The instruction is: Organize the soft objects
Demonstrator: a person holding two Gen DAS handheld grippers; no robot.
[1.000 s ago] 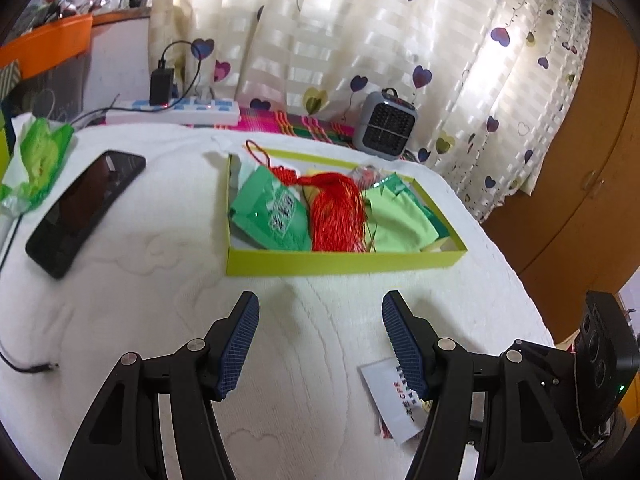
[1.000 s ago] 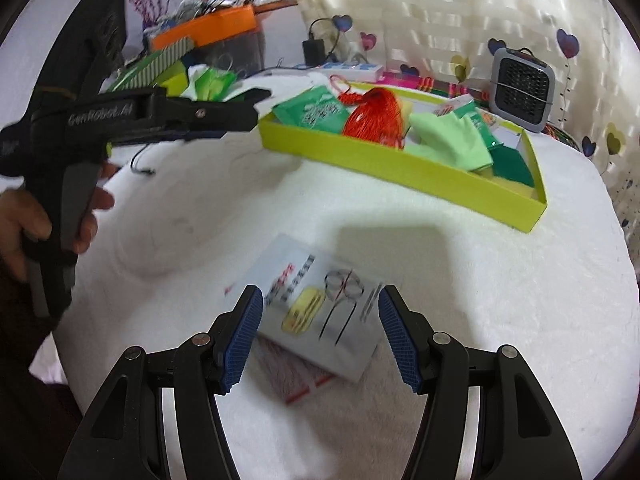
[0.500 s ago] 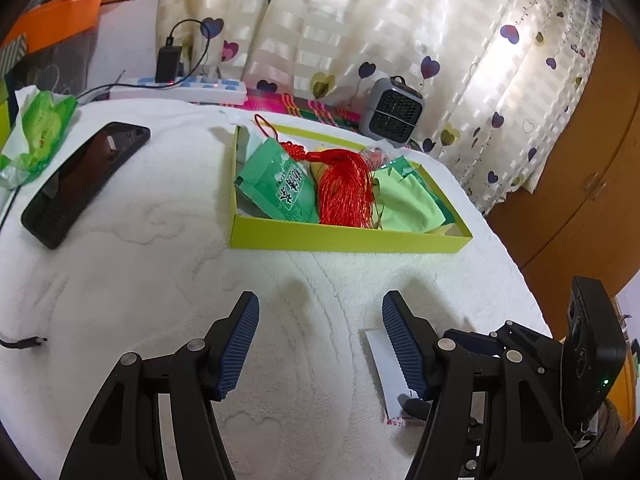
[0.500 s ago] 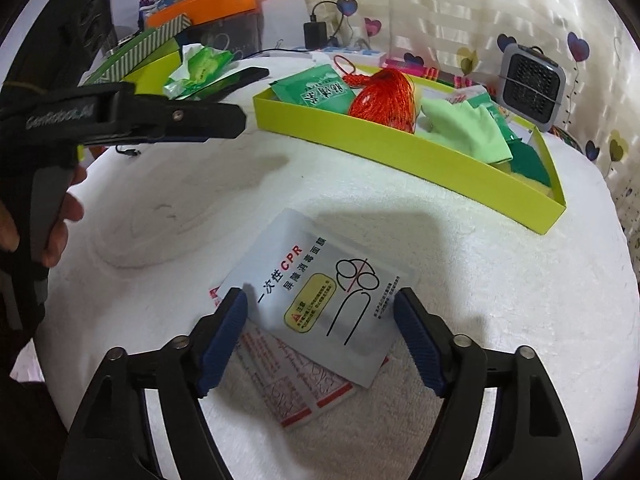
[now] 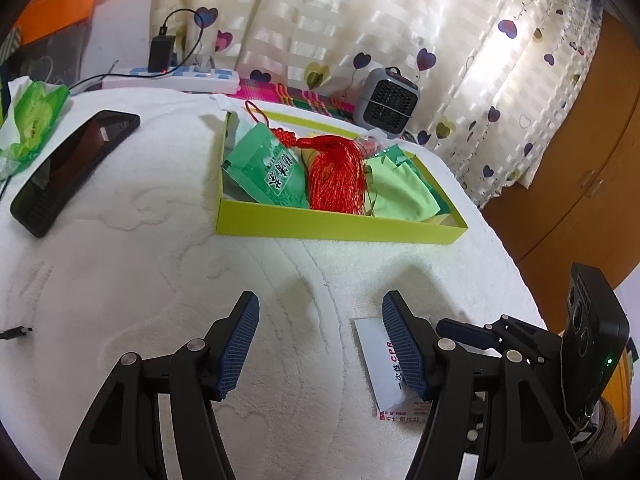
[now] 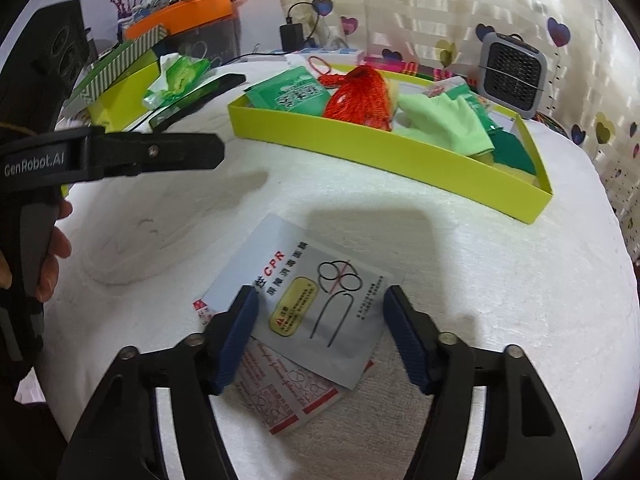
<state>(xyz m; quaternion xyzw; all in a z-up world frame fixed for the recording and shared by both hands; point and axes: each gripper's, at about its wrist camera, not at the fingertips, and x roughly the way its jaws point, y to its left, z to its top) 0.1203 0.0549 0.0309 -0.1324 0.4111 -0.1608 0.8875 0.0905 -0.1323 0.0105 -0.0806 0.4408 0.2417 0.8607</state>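
Note:
A flat grey CPR mask packet (image 6: 316, 300) lies on the white towel over a second red-and-white packet (image 6: 296, 400). My right gripper (image 6: 320, 316) is open, its fingers straddling the grey packet just above it. The packet also shows in the left wrist view (image 5: 376, 364), partly behind my finger. My left gripper (image 5: 318, 332) is open and empty over bare towel. The yellow-green tray (image 5: 340, 234) (image 6: 400, 156) holds a green packet (image 5: 272, 172), a red tassel (image 5: 338, 178) and a light green cloth (image 5: 400, 196).
A black phone (image 5: 72, 164) and a green tissue pack (image 5: 32, 120) lie at the left. A power strip (image 5: 176, 78) and small grey heater (image 5: 386, 102) stand behind the tray. A cable end (image 5: 16, 332) lies at the left edge.
My right gripper has moved forward and down over the grey packet, its fingers now on either side of it. The left gripper has shifted slightly closer to the tray.

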